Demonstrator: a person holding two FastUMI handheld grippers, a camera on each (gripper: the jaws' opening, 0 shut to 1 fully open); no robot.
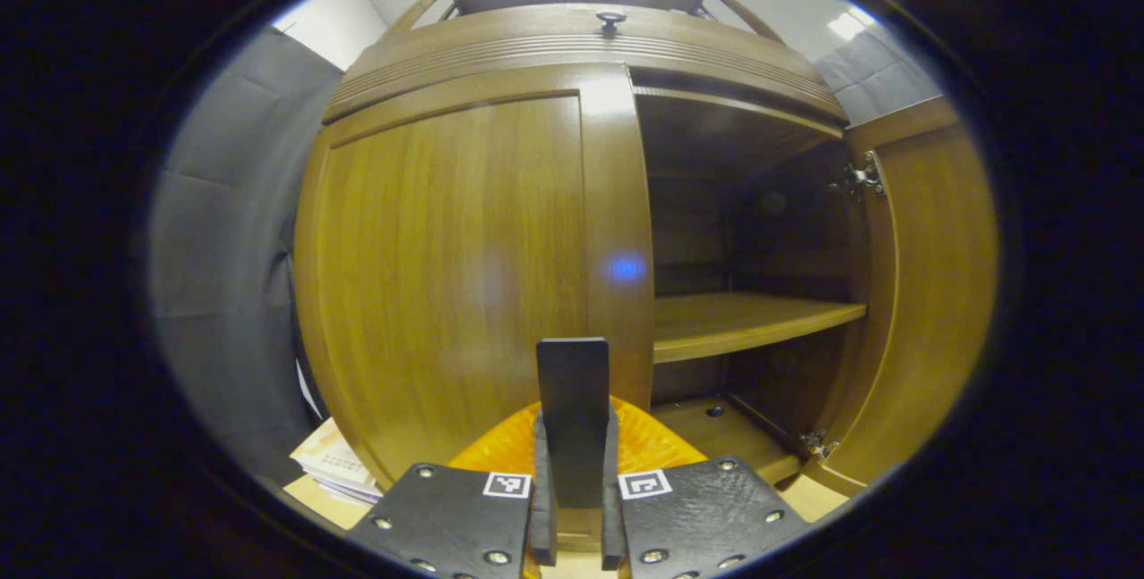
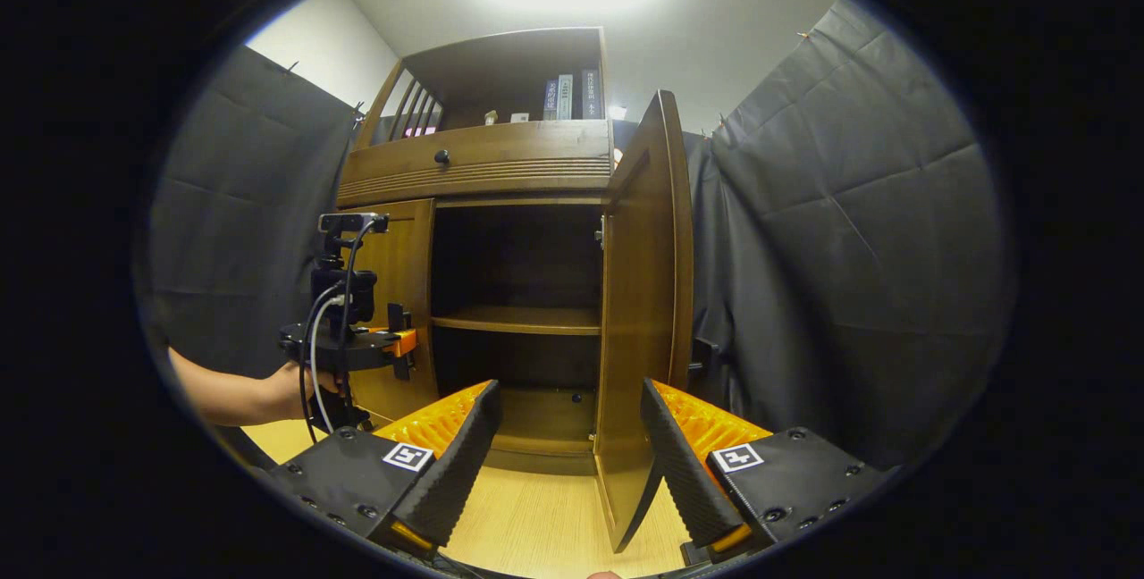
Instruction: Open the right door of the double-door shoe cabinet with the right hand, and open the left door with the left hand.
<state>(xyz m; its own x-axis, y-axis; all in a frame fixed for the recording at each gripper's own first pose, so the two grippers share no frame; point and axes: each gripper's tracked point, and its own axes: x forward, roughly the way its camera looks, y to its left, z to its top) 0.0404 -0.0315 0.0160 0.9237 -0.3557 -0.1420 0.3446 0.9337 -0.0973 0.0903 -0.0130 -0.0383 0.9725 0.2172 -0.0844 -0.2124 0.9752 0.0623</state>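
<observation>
Grey quilted cloth (image 2: pixel 831 230) lines the booth on both sides of a wooden shoe cabinet (image 2: pixel 500 172), which stands on a pale wood floor (image 2: pixel 536 516).

Right door (image 2: pixel 639 329): swung wide open, seen nearly edge-on in the right gripper view. In the left gripper view its inner face sits at the right, with 2 hinges visible, 1 high and 1 low. The open bay shows 1 shelf (image 1: pixel 742 320) and a dark interior.

Left door (image 1: pixel 465 275): closed, flush with the cabinet front.

Left gripper (image 1: pixel 572 472): fingers pressed close on a dark flat upright piece (image 1: pixel 572 382) at the inner edge of the left door; both fingers flank it tightly. In the right gripper view the same gripper (image 2: pixel 399 345) is at the left door's edge, held by a hand (image 2: pixel 295 387) with a bare forearm entering from the left, cables looping above it.

Right gripper (image 2: pixel 572 445): fingers spread wide, holding nothing. The lower edge of the right door stands between them; contact cannot be determined.

Above the doors: 1 drawer with a dark knob (image 2: pixel 441 155). Open upper shelf holds 3 upright books (image 2: pixel 572 96). A stack of papers (image 1: pixel 335 467) lies on the floor left of the cabinet.
</observation>
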